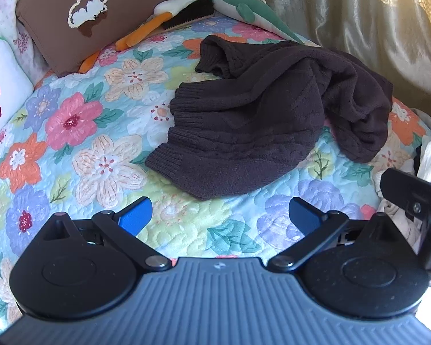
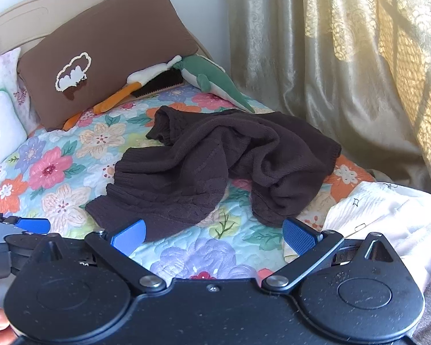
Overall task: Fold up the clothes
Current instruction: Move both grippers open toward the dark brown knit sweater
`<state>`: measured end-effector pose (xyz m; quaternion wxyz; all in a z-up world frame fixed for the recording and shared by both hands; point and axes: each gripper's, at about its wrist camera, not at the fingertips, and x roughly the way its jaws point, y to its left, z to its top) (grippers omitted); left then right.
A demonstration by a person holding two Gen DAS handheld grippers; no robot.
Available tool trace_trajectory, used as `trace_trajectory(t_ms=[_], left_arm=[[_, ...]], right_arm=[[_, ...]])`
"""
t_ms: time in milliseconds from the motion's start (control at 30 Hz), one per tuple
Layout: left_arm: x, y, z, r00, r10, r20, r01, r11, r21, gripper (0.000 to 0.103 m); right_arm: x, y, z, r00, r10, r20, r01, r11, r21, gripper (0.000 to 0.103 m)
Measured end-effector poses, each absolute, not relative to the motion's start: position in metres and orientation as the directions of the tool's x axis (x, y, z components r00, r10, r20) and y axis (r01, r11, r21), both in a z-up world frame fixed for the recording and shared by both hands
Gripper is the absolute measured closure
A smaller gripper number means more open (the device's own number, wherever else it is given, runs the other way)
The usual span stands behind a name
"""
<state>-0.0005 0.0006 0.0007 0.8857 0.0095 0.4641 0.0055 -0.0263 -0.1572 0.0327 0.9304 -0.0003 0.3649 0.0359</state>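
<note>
At the far left, a white cushion (image 1: 3,86) with a red mark leans by the headboard, and next to it stands a brown pillow (image 1: 123,14) with a cream cloud outline. An orange-and-white plush (image 1: 146,26) and a green plush crocodile (image 2: 212,77) lie along the pillow's foot. The floral quilt (image 1: 71,143) covers the bed. Near its middle lies the dark brown knit sweater (image 1: 258,115), crumpled (ribbed hem toward the left, one sleeve bunched on the right). The left gripper (image 1: 219,215) hangs above the quilt just short of the sweater, blue pads spread wide with nothing between them. The right gripper (image 2: 214,234) is likewise spread wide and empty, its left pad over the sweater's hem. Pale clothes (image 2: 373,210) are heaped at the right, before a gold curtain (image 2: 344,57).
</note>
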Motion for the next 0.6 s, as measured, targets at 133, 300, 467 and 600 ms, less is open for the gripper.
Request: trace_trajectory(t_ms=[133,300,467,600], left_arm=[[-0.003,0.004,0.005,0.599,0.027,-0.8,0.015,0.999,0.045,0.0],[-0.011,0.001,0.01,0.627,0.028,-0.779,0.027,0.998,0.058,0.0],[-0.02,-0.001,0.012,0.631,0.013,-0.776,0.058,0.996,0.063,0.0],[-0.019,0.007,0.012,0.629,0.021,-0.777,0.065,0.995,0.08,0.0]], right_arm=[[-0.033,-0.157,0.037,0.733,0.08,-0.675,-0.066,0.997,0.047,0.0],[-0.034,-0.162,0.038,0.725,0.091,-0.683,-0.082,0.996,0.047,0.0],[-0.036,-0.16,0.038,0.732,0.075,-0.677,-0.089,0.996,0.015,0.0],[-0.034,-0.165,0.039,0.727,0.085,-0.682,-0.087,0.996,0.031,0.0]])
